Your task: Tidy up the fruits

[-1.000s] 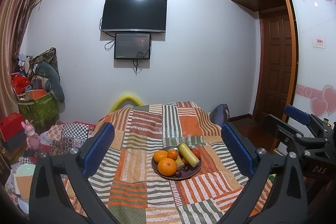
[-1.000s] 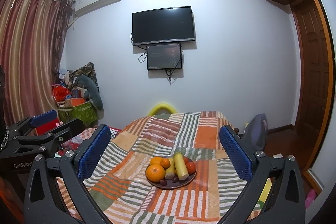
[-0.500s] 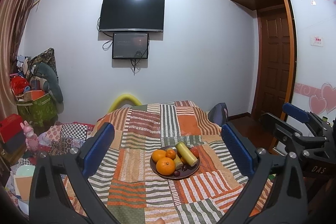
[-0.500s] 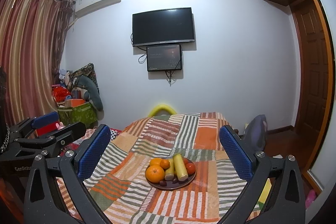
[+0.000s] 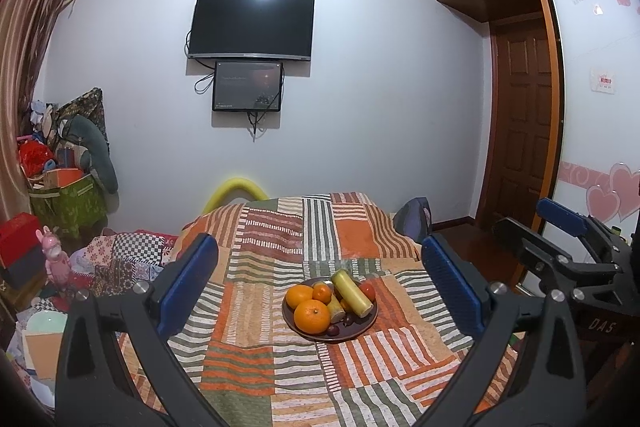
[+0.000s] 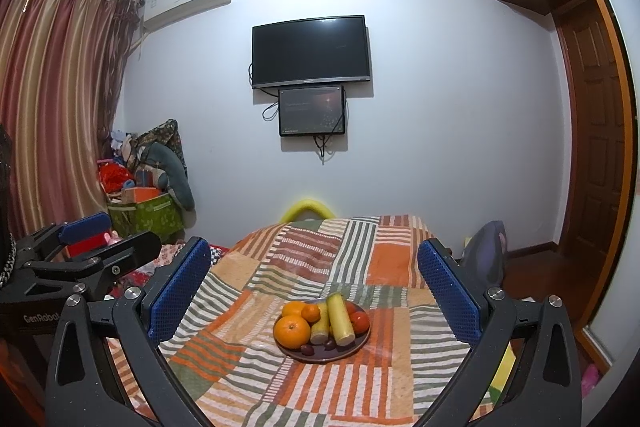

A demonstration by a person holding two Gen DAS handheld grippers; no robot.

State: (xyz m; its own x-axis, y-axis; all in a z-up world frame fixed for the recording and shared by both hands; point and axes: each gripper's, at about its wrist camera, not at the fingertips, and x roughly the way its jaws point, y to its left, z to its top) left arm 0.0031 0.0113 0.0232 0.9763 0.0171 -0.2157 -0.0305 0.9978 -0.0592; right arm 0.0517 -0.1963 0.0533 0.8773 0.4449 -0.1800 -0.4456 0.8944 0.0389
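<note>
A dark round plate [image 5: 362,329] [image 6: 352,349] sits mid-bed on the patchwork quilt. It holds oranges [image 5: 311,315] [image 6: 291,331], a small tangerine [image 5: 322,293], pale yellow-green cylindrical pieces [image 5: 352,292] [image 6: 339,319], a red tomato [image 5: 368,291] [image 6: 360,321] and dark grapes [image 5: 333,329]. My left gripper [image 5: 318,279] is open and empty, held above and short of the plate. My right gripper [image 6: 313,287] is open and empty, likewise short of the plate. Each gripper shows at the other view's edge: the right one [image 5: 560,227], the left one [image 6: 80,239].
The striped quilt [image 5: 280,367] covers the bed. A wall TV [image 5: 252,25] hangs ahead. Clutter and a green box [image 5: 66,203] stand at the left, a door [image 5: 520,131] and wardrobe at the right, a bag [image 5: 414,219] by the bed's right side.
Both views have shifted only slightly; the plate sits a little differently in frame. Both grippers stay open and empty.
</note>
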